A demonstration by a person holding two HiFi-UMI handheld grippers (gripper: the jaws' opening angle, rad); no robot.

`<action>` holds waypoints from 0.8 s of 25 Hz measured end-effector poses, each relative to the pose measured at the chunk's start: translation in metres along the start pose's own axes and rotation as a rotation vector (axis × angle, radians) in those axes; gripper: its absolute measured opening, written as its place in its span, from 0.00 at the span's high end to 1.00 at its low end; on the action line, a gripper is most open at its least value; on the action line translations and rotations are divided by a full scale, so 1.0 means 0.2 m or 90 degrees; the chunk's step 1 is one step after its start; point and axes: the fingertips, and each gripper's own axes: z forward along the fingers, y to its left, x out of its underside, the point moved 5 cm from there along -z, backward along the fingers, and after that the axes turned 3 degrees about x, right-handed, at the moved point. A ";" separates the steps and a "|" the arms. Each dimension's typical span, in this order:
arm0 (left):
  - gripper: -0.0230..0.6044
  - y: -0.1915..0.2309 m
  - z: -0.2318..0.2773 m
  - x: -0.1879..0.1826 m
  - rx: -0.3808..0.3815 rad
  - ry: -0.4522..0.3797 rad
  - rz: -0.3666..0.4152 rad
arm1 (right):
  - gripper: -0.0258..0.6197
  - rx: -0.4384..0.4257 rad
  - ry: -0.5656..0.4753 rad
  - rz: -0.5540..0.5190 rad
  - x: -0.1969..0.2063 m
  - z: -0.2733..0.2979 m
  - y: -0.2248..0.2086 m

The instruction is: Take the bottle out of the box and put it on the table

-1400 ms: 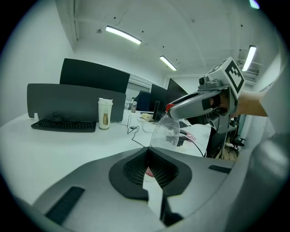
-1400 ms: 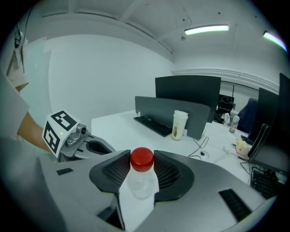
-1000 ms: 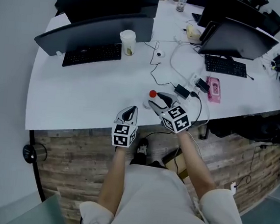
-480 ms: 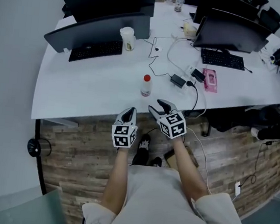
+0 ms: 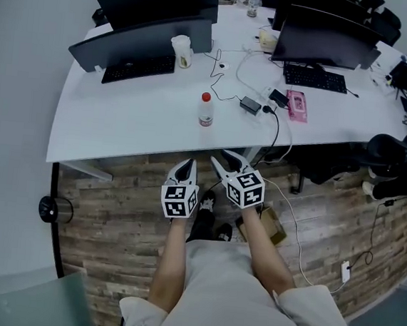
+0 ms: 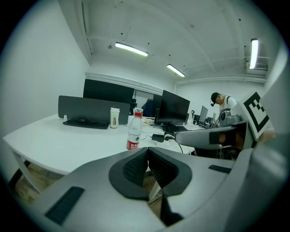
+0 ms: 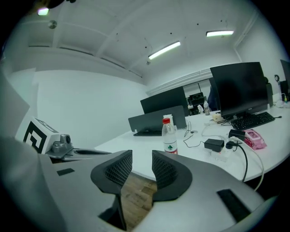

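Our left gripper (image 5: 187,166) hangs with its jaws pressed together and empty. Beside it, our right gripper (image 5: 225,159) has its jaws apart and closing on nothing. Both are off the tabletop's front edge. The bottle (image 5: 206,110) stands upright on the table (image 5: 120,133), near the middle of that edge and close to a power adapter (image 5: 250,106). A tugged cable or a jolt to the table could, we judge, topple it. We cannot clearly make out the box: only a brown shape (image 5: 275,226) shows on the floor, partly hidden by our right arm.

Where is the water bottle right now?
In the head view the bottle stands upright on the white table, around the middle of the picture, just left of the black power adapter.
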 end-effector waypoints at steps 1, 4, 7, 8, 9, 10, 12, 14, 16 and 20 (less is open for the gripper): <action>0.94 -0.03 -0.02 0.01 0.001 0.000 0.006 | 0.70 0.000 -0.002 0.002 0.02 -0.03 0.01; 0.94 -0.08 -0.08 0.03 0.000 -0.008 0.014 | 0.76 0.007 -0.008 0.002 0.07 -0.09 0.04; 0.94 -0.11 -0.12 0.05 0.000 -0.014 0.016 | 0.79 0.018 -0.015 0.005 0.11 -0.14 0.05; 0.94 -0.12 -0.13 0.06 0.001 -0.017 0.016 | 0.81 0.022 -0.017 0.005 0.12 -0.16 0.05; 0.94 -0.13 -0.14 0.06 0.003 -0.019 0.016 | 0.83 0.026 -0.019 0.006 0.13 -0.17 0.04; 0.94 -0.14 -0.15 0.07 0.005 -0.020 0.017 | 0.84 0.029 -0.020 0.006 0.14 -0.19 0.04; 0.94 -0.16 -0.16 0.08 0.008 -0.021 0.020 | 0.86 0.034 -0.022 0.003 0.15 -0.22 0.03; 0.94 -0.18 -0.16 0.10 0.010 -0.020 0.021 | 0.87 0.038 -0.023 0.000 0.16 -0.24 0.03; 0.94 -0.18 -0.17 0.11 0.008 -0.019 0.021 | 0.87 0.040 -0.021 -0.005 0.17 -0.25 0.03; 0.94 -0.19 -0.19 0.14 0.005 -0.018 0.019 | 0.89 0.045 -0.014 -0.019 0.20 -0.26 0.03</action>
